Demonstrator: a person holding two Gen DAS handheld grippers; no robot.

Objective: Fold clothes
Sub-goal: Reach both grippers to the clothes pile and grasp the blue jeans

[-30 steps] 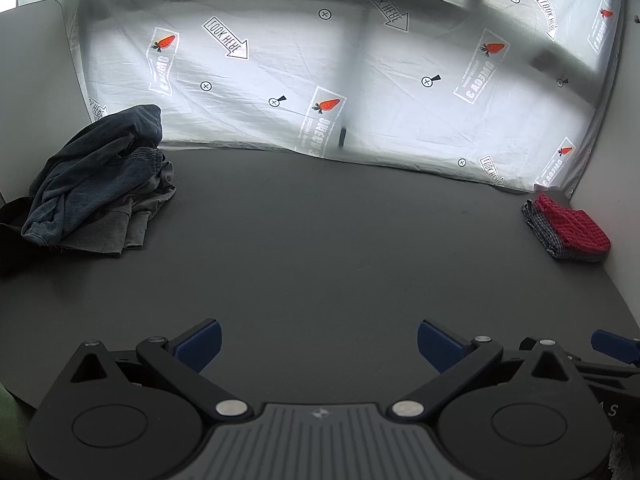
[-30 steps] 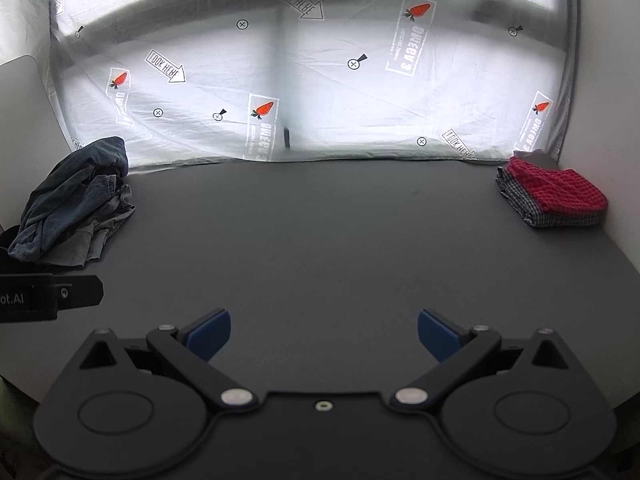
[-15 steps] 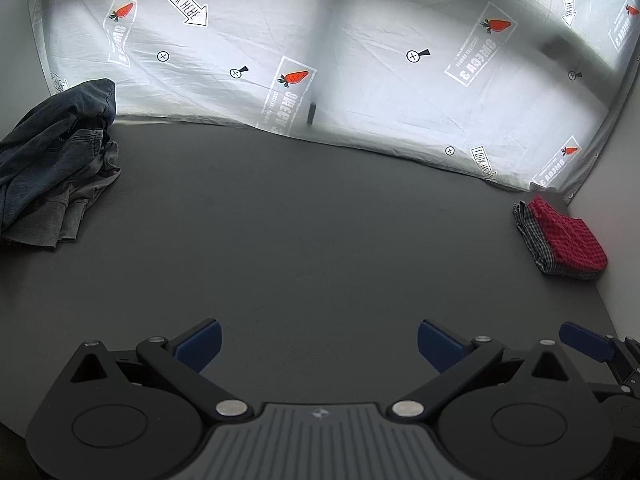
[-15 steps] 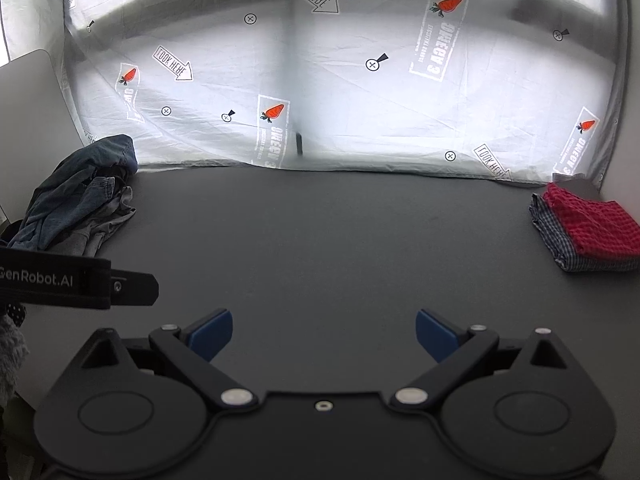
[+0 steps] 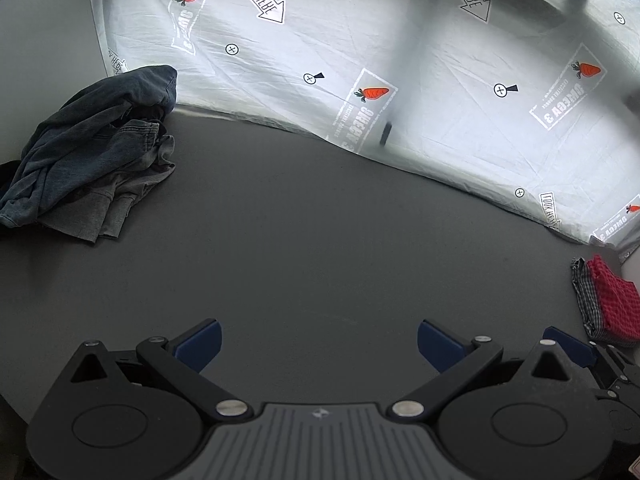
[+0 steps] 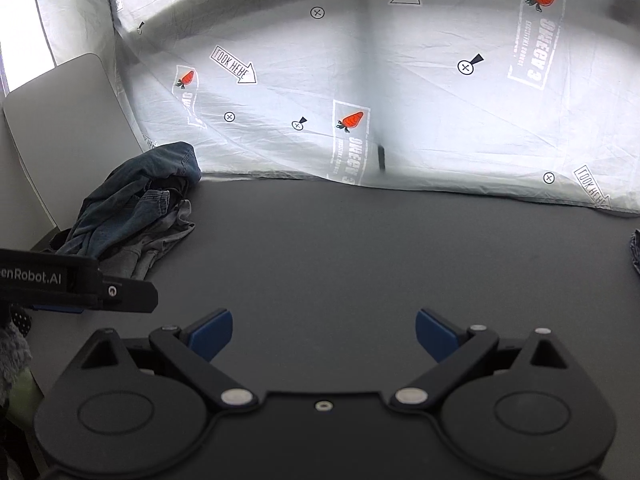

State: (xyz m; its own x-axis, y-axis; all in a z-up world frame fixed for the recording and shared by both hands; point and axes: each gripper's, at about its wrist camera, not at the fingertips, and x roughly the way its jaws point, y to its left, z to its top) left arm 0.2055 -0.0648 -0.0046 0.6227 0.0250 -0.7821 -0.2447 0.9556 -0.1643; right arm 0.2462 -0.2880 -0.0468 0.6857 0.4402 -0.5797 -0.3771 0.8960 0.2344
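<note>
Both tools, left tool (image 5: pixel 318 340) and right tool (image 6: pixel 324 334), hovered released and empty over the dark bench (image 5: pixel 320 240). The unfolded clothes heap (image 5: pixel 92 152) lay far ahead-left; folded pieces (image 5: pixel 608 300), apparently two, sat right. Best approach: lift only the top denim garment.
</note>
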